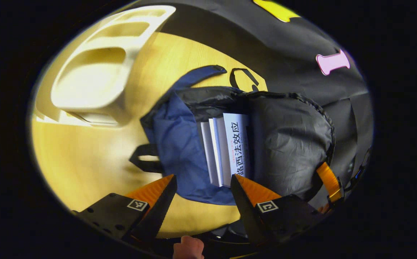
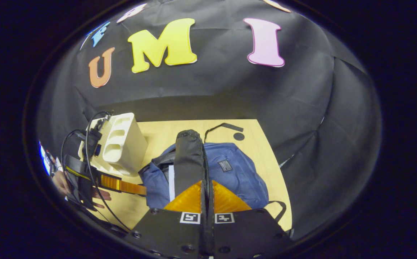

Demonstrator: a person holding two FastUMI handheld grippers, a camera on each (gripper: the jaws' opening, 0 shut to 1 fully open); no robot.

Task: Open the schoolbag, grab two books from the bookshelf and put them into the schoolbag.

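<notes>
Blue cloth schoolbag (image 2: 240,176), black-lined, is laid on the pale wooden table (image 2: 266,144) toward its far right corner, its mouth held open. Black flap (image 2: 189,158) of the bag is pinched between the closed fingers of the right gripper (image 2: 207,196) and is held lifted. Books (image 1: 226,147), white-covered, at least two by the spines seen, are lodged upright inside the opening, between the blue front panel and the black lining. Left gripper (image 1: 203,187) is held over the bag's near edge, fingers spread wide, nothing between them. Cream plastic bookshelf (image 1: 93,72) is stood toward the table's far left corner. Step judged in hand: the loading, seemingly complete. Next move is judged to call for the left gripper being drawn clear and the flap being let down.
</notes>
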